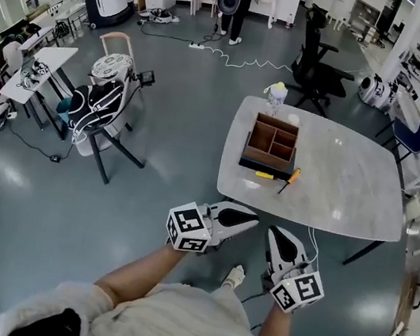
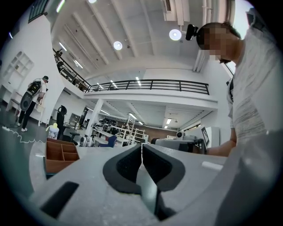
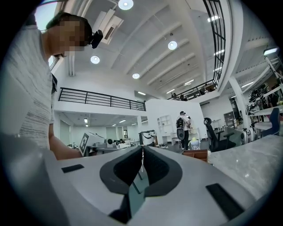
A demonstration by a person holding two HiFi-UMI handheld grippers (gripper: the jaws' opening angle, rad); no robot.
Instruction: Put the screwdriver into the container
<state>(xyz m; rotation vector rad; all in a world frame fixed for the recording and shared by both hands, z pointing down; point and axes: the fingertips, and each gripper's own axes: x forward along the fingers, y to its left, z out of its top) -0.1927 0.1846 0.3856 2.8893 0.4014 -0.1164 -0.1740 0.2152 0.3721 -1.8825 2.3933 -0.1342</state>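
Note:
On the grey marble table (image 1: 341, 198) stands a wooden container (image 1: 272, 144) with several compartments. Just in front of it lies the screwdriver (image 1: 290, 180), orange handle and dark shaft, with a small yellow item (image 1: 263, 175) beside it. My left gripper (image 1: 254, 218) and right gripper (image 1: 275, 233) hover near the table's front edge, apart from everything, both shut and empty. In the left gripper view the left gripper (image 2: 141, 146) has its jaws pressed together, the container (image 2: 61, 155) at left. In the right gripper view the right gripper (image 3: 142, 148) is likewise closed, the container (image 3: 197, 154) and table (image 3: 250, 161) at right.
A small white-and-yellow bottle (image 1: 277, 94) stands at the table's far edge. A black office chair (image 1: 318, 68) is behind the table. To the left are a chair loaded with bags (image 1: 101, 108) and a white folding table (image 1: 40, 70). A person (image 1: 233, 2) stands far back.

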